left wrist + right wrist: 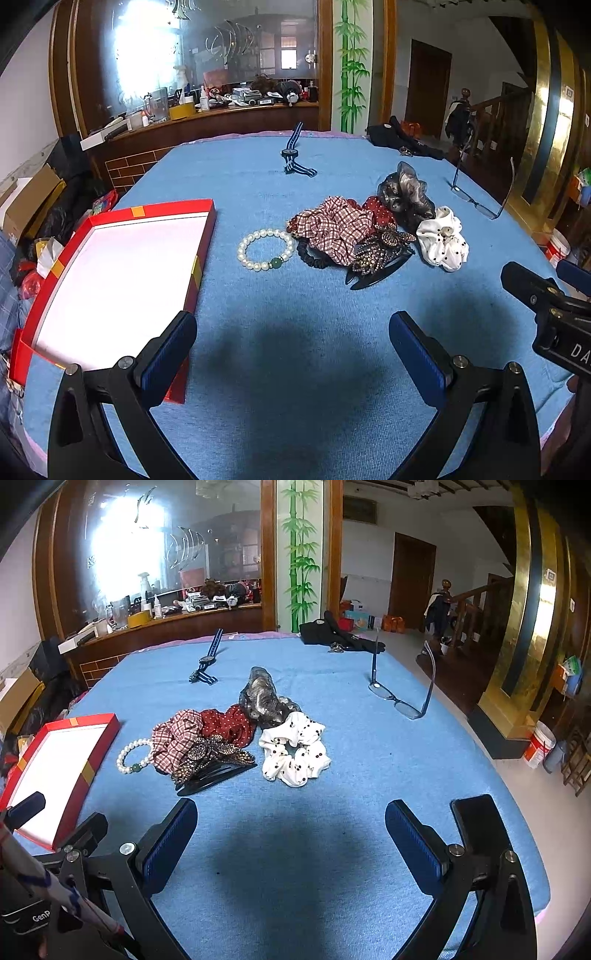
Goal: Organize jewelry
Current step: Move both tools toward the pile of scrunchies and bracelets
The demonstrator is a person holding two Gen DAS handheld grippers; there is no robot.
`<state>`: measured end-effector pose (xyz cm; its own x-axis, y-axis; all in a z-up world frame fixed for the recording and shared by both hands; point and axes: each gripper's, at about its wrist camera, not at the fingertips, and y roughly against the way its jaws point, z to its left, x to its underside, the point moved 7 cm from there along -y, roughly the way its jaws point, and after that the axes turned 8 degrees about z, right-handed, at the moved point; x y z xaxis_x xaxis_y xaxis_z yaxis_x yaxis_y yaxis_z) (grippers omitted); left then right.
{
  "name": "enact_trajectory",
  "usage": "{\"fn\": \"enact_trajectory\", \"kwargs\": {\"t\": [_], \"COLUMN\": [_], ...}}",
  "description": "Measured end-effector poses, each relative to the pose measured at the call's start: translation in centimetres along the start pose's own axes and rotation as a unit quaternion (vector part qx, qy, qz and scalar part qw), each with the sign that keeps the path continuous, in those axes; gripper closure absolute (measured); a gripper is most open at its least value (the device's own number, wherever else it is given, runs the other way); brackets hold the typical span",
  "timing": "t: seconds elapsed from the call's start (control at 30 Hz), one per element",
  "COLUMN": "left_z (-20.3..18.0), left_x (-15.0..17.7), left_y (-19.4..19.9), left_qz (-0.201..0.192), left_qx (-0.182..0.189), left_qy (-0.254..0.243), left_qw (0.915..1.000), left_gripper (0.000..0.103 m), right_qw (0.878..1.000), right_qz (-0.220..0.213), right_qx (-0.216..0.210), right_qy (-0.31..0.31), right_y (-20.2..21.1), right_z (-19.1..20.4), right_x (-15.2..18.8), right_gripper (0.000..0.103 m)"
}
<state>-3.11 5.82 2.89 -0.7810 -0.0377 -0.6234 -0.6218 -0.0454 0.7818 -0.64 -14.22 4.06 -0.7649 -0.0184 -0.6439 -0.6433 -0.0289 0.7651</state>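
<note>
Hovering low over blue cloth [295, 369], left claw [291, 339] spread, right claw [291, 823] spread, both empty

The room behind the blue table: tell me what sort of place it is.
Probably a lived-in home, a living or dining area. A wooden staircase rises at the right, a cluttered counter runs below a glass partition, and a bamboo-painted pillar stands behind.
</note>
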Motion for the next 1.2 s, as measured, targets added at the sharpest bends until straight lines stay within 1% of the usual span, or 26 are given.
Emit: {"fn": "enact_trajectory", "kwargs": {"t": [0.37, 0.53, 0.63, 0.73, 0.9, 1.0, 1.1, 1.2], "left_z": [-0.2, 0.5, 2.0, 3.5, 5.1, 5.3, 4.8, 3.3], "left_x": [-0.2, -1.0, -2.1, -3.3, -5.8, -7.4, -8.7, -9.5], "left_y": [-1.2, -1.4, -1.2, -1.1, -0.4, -0.1, -0.2, -1.5], "left_qz": [0.017, 0.038, 0.042, 0.048, 0.054, 0.057, 0.066, 0.092], "left_qx": [0.004, 0.039, 0.047, 0.055, 0.078, 0.081, 0.096, 0.11], "left_qy": [-0.004, 0.001, 0.009, 0.025, 0.038, 0.028, 0.021, 0.002], "left_qw": [0.9998, 0.9985, 0.998, 0.997, 0.9948, 0.9947, 0.993, 0.9897], "left_gripper": [0.0, 0.0, 0.0, 0.0, 0.0, 0.0, 0.0, 0.0], "right_qw": [1.0, 0.999, 0.999, 0.997, 0.993, 0.992, 0.99, 0.989], "right_qz": [0.017, 0.022, 0.017, 0.011, 0.02, 0.027, 0.036, 0.048], "right_qx": [-0.011, -0.04, -0.051, -0.071, -0.111, -0.12, -0.135, -0.137], "right_qy": [0.004, -0.001, -0.005, -0.018, -0.036, -0.024, -0.019, -0.008], "right_y": [-1.4, -1.2, -0.7, 0.0, 0.1, -0.1, -0.6, -1.7], "right_z": [0.1, -1.1, -2.4, -3.9, -5.3, -5.1, -4.6, -3.9], "right_x": [-0.1, -1.1, -2.2, -3.4, -5.1, -6.0, -6.7, -7.2], "right_gripper": [0.0, 0.0, 0.0, 0.0, 0.0, 0.0, 0.0, 0.0]}}
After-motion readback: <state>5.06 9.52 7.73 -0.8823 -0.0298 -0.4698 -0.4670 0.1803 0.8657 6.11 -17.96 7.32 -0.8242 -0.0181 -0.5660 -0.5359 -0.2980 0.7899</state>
